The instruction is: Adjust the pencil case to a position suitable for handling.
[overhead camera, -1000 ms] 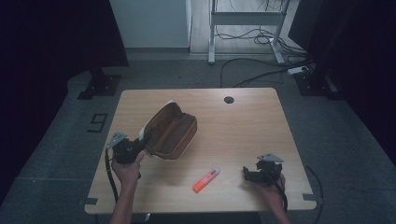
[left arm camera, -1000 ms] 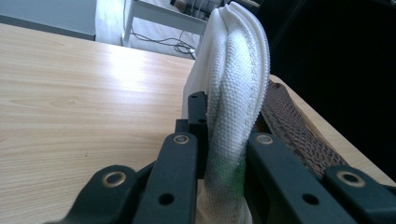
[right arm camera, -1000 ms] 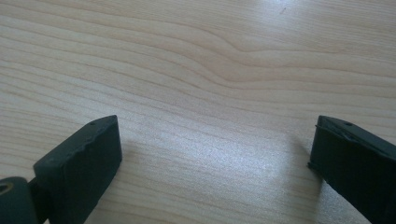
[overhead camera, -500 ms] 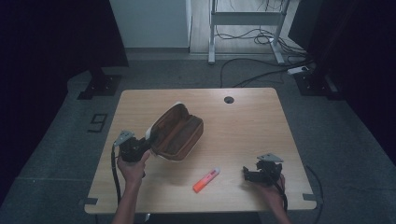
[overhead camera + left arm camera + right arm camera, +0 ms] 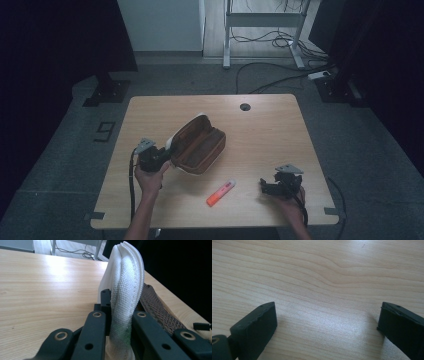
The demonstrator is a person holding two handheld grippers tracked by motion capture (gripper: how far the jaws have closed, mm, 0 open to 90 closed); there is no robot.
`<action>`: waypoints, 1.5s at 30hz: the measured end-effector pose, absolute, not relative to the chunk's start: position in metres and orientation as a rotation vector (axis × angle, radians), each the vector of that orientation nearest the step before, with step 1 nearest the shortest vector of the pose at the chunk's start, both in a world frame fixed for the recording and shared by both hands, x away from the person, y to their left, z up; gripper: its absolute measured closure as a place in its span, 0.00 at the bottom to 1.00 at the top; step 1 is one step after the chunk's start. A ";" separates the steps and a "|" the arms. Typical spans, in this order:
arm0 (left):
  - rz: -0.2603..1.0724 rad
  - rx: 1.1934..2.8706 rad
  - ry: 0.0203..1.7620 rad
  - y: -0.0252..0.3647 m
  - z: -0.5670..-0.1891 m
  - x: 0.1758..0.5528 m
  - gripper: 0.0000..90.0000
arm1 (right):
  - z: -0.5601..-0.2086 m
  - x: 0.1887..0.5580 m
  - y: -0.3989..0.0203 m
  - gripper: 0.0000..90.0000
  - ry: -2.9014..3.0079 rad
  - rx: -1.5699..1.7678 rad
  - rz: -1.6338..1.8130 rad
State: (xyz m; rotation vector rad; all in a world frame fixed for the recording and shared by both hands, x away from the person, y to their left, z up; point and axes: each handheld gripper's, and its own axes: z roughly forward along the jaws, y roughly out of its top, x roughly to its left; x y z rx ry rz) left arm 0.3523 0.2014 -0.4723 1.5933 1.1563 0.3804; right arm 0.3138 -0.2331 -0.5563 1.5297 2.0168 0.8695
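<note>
The left gripper (image 5: 159, 156) pinched the open pencil case's (image 5: 197, 145) white edge mid-table — apparently holding it open. The right gripper (image 5: 270, 186) rested spread on bare wood; next, likely fetching the orange marker (image 5: 221, 193) — between them.

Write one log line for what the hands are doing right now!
left gripper: shut on pencil case white edge | right gripper: open, above bare table | orange marker: lying untouched

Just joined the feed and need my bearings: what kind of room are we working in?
Probably a lab or recording studio, not a home. A lone wooden table stands on grey carpet between dark curtains, with loose cables and a metal stand's frame on the floor behind it.
</note>
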 end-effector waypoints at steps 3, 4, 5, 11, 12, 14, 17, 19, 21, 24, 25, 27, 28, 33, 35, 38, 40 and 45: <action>0.374 1.616 1.151 0.197 -0.477 0.356 0.95 | -0.556 0.314 -0.233 0.02 2.017 1.530 0.870; 0.374 1.625 1.151 0.196 -0.479 0.357 0.95 | -0.556 0.314 -0.233 0.02 2.016 1.530 0.870; 0.371 1.640 1.152 0.194 -0.483 0.359 0.95 | -0.556 0.314 -0.233 0.02 2.016 1.530 0.870; 0.365 1.654 1.144 0.193 -0.493 0.362 0.95 | -0.556 0.314 -0.233 0.02 2.016 1.530 0.870; 0.362 1.652 1.144 0.194 -0.494 0.362 0.95 | -0.556 0.314 -0.233 0.02 2.016 1.530 0.870; 0.358 1.661 1.134 0.196 -0.496 0.362 0.94 | -0.556 0.314 -0.233 0.02 2.016 1.530 0.870; 0.377 1.688 1.110 0.198 -0.497 0.361 0.93 | -0.556 0.314 -0.233 0.02 2.017 1.529 0.870; 0.392 1.699 1.098 0.199 -0.498 0.360 0.91 | -0.556 0.314 -0.233 0.02 2.016 1.529 0.870; 0.403 1.712 1.098 0.200 -0.500 0.358 0.91 | -0.556 0.314 -0.233 0.02 2.017 1.530 0.870; 0.394 1.723 1.107 0.203 -0.505 0.357 0.89 | -0.556 0.314 -0.233 0.02 2.017 1.529 0.870; 0.393 1.727 1.110 0.203 -0.507 0.357 0.88 | -0.556 0.314 -0.233 0.02 2.016 1.530 0.870; 0.385 1.733 1.120 0.205 -0.510 0.357 0.88 | -0.556 0.314 -0.233 0.02 2.017 1.529 0.870; 0.386 1.736 1.121 0.205 -0.511 0.357 0.87 | -0.556 0.314 -0.233 0.02 2.016 1.529 0.870; 0.383 1.747 1.134 0.206 -0.514 0.356 0.84 | -0.556 0.314 -0.233 0.02 2.016 1.529 0.869; 0.384 1.731 1.137 0.207 -0.513 0.355 0.69 | -0.556 0.314 -0.233 0.02 2.016 1.529 0.870; 0.384 1.737 1.138 0.208 -0.509 0.354 0.58 | -0.556 0.314 -0.233 0.02 2.016 1.530 0.870; 0.383 1.754 1.133 0.209 -0.507 0.352 0.42 | -0.556 0.314 -0.233 0.02 2.016 1.529 0.870; 0.429 1.754 1.104 0.214 -0.502 0.343 0.28 | -0.556 0.314 -0.233 0.02 2.016 1.529 0.870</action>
